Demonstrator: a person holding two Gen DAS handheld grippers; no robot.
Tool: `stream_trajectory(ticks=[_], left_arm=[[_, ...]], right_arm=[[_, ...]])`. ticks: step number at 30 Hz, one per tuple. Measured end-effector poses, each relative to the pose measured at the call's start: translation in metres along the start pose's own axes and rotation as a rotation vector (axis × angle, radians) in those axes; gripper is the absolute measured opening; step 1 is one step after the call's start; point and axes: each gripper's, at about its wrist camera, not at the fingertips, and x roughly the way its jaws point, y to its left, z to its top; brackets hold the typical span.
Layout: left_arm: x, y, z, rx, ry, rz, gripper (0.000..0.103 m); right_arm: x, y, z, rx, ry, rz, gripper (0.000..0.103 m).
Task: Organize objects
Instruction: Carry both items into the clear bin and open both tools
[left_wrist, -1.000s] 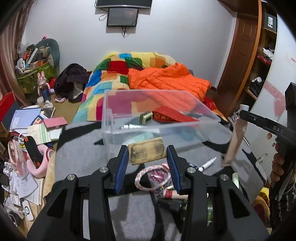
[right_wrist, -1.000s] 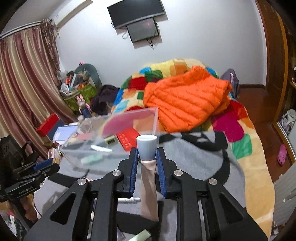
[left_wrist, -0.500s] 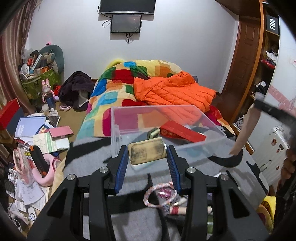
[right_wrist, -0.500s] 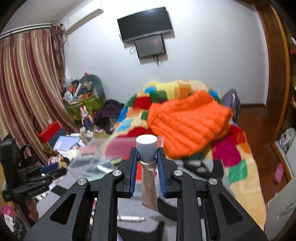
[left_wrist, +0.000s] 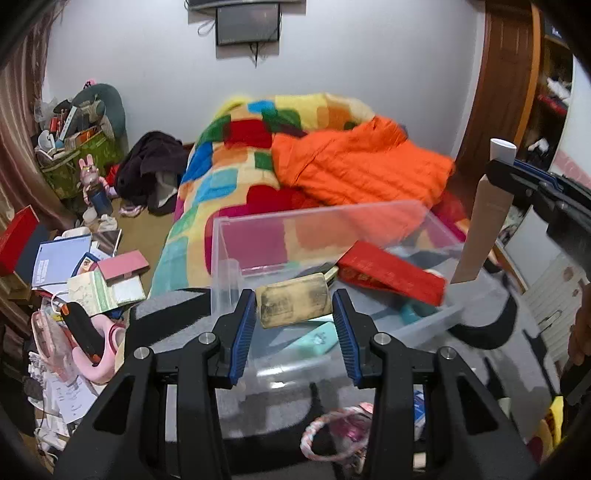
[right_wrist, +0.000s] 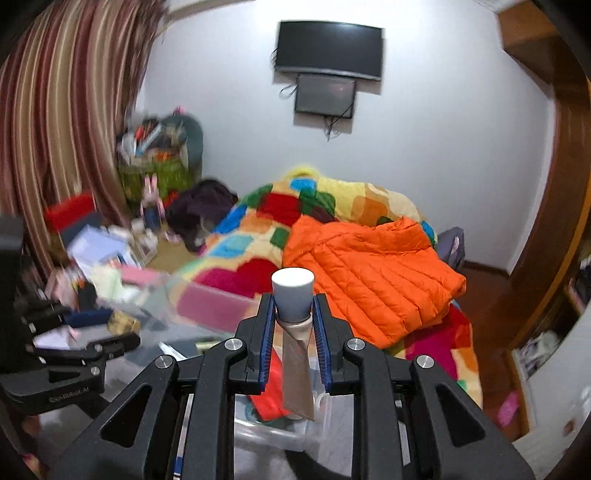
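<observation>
Blue-padded left gripper (left_wrist: 295, 325) at six o'clock, pinching worn yellowish pad (left_wrist: 293, 304) above clear plastic bin (left_wrist: 221, 266). Inside bin: mint case (left_wrist: 314, 339) beneath pad, red box (left_wrist: 391, 273) toward two o'clock. Over at three o'clock, right gripper (right_wrist: 293, 325) clamped on beige tube (right_wrist: 297, 369) just under white cap (right_wrist: 293, 295), tube hanging over bin's right end.

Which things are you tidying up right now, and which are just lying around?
Part of the job:
clear box
yellowish pad in the left gripper
white-capped tube in the right gripper
red packet in the box

Just lying about:
orange jacket
patchwork blanket
bunny toy
</observation>
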Motion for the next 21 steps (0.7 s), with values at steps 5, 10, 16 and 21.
stream_trajectory(ticks=[5, 10, 16, 21], left_arm=[[0.025, 0.001, -0.002, 0.008, 0.059, 0.011, 0.042], [0.027, 0.004, -0.006, -0.013, 0.078, -0.035, 0.043], [0.011, 0.008, -0.009, -0.025, 0.038, -0.05, 0.053], [-0.006, 0.013, -0.012, -0.037, 0.007, -0.068, 0.053]], right_arm=[[0.032, 0.031, -0.013, -0.136, 0.063, -0.027, 0.019], [0.049, 0.043, -0.022, -0.144, 0.145, 0.077, 0.019], [0.062, 0.047, -0.033, -0.119, 0.221, 0.187, 0.023], [0.056, 0.044, -0.038, -0.08, 0.247, 0.245, 0.028]])
